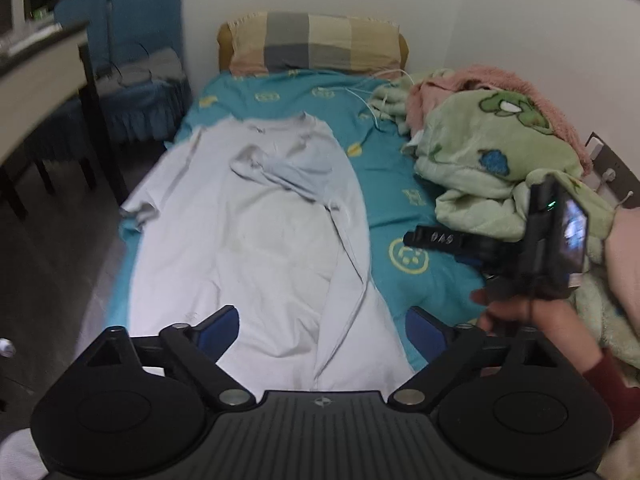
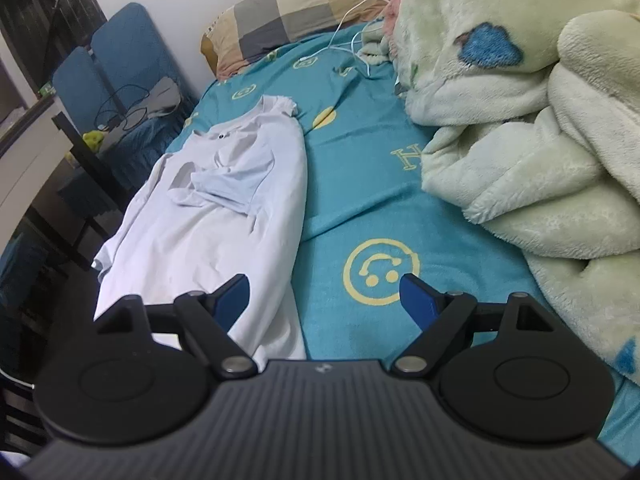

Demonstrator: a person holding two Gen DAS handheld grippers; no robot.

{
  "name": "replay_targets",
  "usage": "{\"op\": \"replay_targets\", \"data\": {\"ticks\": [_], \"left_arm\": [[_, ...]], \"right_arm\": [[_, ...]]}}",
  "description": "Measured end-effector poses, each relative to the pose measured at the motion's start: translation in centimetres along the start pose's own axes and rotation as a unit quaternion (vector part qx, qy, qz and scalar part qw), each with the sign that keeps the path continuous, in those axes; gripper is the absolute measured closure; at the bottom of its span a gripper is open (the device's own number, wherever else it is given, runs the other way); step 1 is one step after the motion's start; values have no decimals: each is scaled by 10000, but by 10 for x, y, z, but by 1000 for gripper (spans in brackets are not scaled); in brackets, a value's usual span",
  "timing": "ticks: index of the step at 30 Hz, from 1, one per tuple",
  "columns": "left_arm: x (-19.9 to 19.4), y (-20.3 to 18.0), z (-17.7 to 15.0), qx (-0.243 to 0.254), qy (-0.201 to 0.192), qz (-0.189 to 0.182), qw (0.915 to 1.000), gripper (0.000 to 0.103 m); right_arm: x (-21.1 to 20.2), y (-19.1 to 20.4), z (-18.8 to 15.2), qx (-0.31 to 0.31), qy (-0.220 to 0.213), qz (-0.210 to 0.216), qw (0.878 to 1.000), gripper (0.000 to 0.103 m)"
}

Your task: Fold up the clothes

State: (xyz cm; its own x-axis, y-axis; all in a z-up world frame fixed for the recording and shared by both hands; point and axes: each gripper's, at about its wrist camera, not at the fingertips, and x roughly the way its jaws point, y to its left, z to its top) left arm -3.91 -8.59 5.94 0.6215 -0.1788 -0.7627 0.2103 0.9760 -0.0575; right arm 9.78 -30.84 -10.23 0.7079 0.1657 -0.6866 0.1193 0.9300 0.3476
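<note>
A pale white T-shirt (image 1: 256,240) lies spread lengthwise on the teal bed sheet (image 1: 384,184), its right side and sleeve folded in over the body. It also shows in the right wrist view (image 2: 208,216), on the left part of the bed. My left gripper (image 1: 322,326) is open and empty, above the shirt's near hem. My right gripper (image 2: 324,294) is open and empty, above the sheet just right of the shirt's hem. The right gripper shows in the left wrist view (image 1: 436,237), held by a hand at the right.
A heap of green and pink blankets (image 1: 496,160) fills the bed's right side (image 2: 520,120). A checked pillow (image 1: 316,42) lies at the head. A white cable (image 2: 352,36) trails near it. Blue chairs (image 1: 136,60) and a dark table (image 1: 36,92) stand to the left.
</note>
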Motion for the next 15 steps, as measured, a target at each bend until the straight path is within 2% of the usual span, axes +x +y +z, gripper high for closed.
{"op": "replay_targets", "data": {"ticks": [1,3,7,11,15], "left_arm": [[-12,-7,6,48,-24,48,10000,5],[-35,-16,15,112,-143,-103,9998,0],[-62,-24,30,41,-286,-160,9995,0],[-64,-20,34,-183,-242,-145,9994,0],[-60,-14,29,-200,-144,-134,9996,0]], "right_arm": [[1,1,0,-2,8,23,10000,19],[2,2,0,-10,13,56,10000,19],[5,3,1,25,46,56,10000,19],[6,2,1,76,88,69,9999,19],[6,1,1,102,94,66,9999,19]]}}
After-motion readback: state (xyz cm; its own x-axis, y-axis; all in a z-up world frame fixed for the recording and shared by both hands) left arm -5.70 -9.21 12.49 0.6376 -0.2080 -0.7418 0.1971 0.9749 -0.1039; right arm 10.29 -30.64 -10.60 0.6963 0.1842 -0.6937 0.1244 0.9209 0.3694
